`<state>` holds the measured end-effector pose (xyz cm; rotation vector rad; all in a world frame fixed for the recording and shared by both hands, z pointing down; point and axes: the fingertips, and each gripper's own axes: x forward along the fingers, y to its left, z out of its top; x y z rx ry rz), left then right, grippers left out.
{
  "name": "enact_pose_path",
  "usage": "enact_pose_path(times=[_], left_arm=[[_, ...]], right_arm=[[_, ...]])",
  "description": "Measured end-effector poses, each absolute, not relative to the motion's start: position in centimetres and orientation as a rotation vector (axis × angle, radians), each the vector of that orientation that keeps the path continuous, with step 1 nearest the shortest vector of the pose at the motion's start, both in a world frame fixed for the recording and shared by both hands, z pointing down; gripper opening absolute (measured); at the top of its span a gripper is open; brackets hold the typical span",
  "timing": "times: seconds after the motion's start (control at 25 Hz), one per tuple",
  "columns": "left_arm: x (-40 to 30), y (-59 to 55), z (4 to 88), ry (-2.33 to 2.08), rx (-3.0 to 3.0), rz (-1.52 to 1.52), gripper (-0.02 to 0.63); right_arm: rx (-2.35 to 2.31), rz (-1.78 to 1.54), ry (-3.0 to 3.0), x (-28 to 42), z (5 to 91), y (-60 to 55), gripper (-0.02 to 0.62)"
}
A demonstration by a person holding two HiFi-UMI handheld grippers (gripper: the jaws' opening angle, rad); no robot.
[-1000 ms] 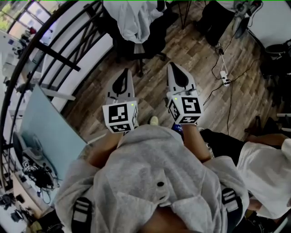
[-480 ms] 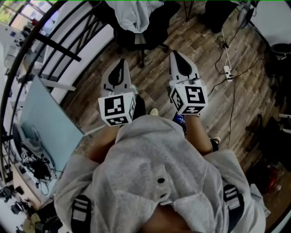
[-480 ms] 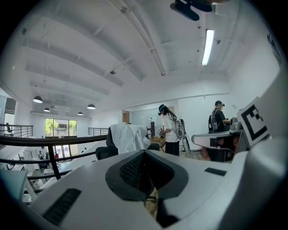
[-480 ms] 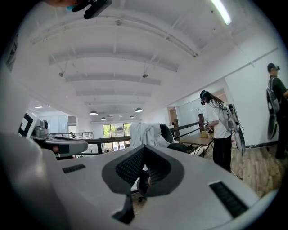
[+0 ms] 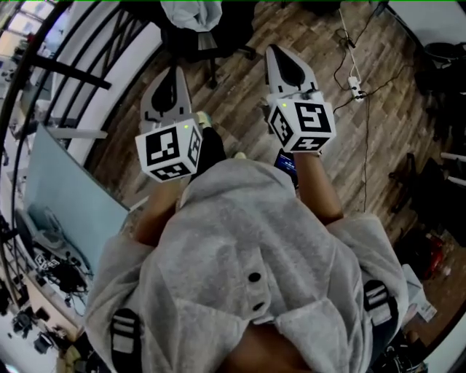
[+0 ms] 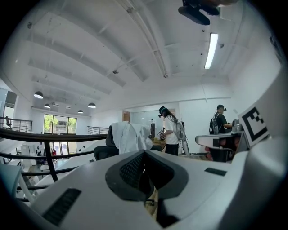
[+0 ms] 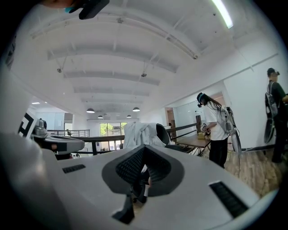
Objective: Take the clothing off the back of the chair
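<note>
The pale clothing (image 5: 191,13) lies draped over the back of the black office chair (image 5: 222,33), covering the back's top edge. The chair stands on the wooden floor (image 5: 237,105), near the floor's edge where the black railing (image 5: 73,73) runs. Both grippers are held out side by side toward the chair, well apart from it: the left gripper (image 5: 172,74) has its fingers pressed together with nothing between them, and the right gripper (image 5: 279,57) is likewise closed on nothing.
</note>
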<state>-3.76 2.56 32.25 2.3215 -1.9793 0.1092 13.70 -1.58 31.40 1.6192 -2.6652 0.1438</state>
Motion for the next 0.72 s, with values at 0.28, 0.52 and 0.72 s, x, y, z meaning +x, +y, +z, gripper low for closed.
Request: enact_pose_path(times=[0.28,0.52,0.72], left_arm=[[-4.6,-0.8,32.3,-1.974,2.324,0.110,0.009],[-5.4,-3.8,32.1,-1.982,2.326,0.107,0.009],[-6.1,-5.8,32.4,-1.980,2.318,0.102,0.009]], right_arm=[[1.621,0.143,-2.658,13.1,31.8,-4.5,0.009],[1.594,0.136,-2.656,11.5,32.0,-7.2,0.009],[1.588,0.146,-2.667,10.9,32.1,-9.2,0.009]])
